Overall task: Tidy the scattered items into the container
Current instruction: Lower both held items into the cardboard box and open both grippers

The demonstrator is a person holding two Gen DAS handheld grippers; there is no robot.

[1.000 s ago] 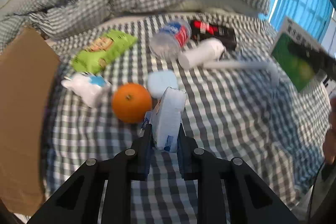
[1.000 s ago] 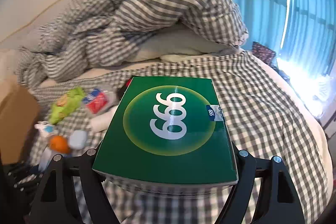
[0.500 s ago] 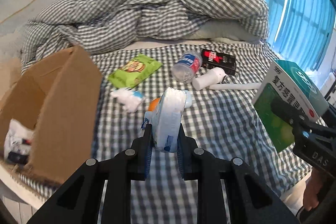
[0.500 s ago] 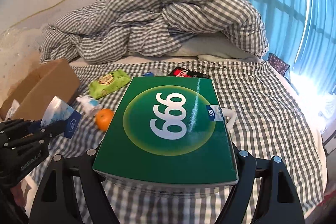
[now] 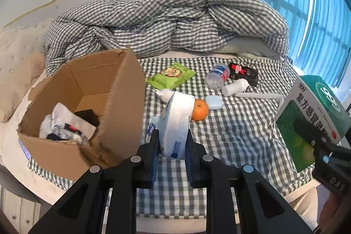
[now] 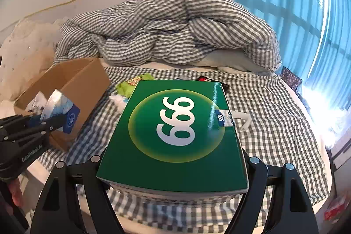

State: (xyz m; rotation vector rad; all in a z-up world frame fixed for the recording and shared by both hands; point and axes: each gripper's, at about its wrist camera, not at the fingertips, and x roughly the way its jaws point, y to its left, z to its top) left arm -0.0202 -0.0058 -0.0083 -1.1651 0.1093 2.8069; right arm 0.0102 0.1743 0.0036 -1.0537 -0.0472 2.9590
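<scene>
My left gripper (image 5: 171,137) is shut on a blue and white tissue pack (image 5: 175,122), held on edge above the checked bed, just right of the open cardboard box (image 5: 122,89). The box holds crumpled white items and something dark. In the right wrist view my right gripper (image 6: 175,168) is shut on a large green "999" box (image 6: 177,122), which lies flat between the fingers. That green box (image 5: 307,115) also shows at the right edge of the left wrist view. The left gripper (image 6: 50,122) with the tissue pack (image 6: 59,106) hovers in front of the cardboard box (image 6: 85,82).
On the bed lie an orange (image 5: 200,111), a green snack bag (image 5: 171,78), a plastic bottle (image 5: 217,78), a black packet (image 5: 243,72), a white corded device (image 5: 237,88), a pale blue case (image 5: 214,102). A bunched checked duvet (image 5: 164,19) fills the back. Blue curtains (image 5: 296,3) hang on the right.
Both grippers have drawn back and risen from the bed, each keeping its load. The cardboard box has come fully into view on the left, and the scattered items look smaller.
</scene>
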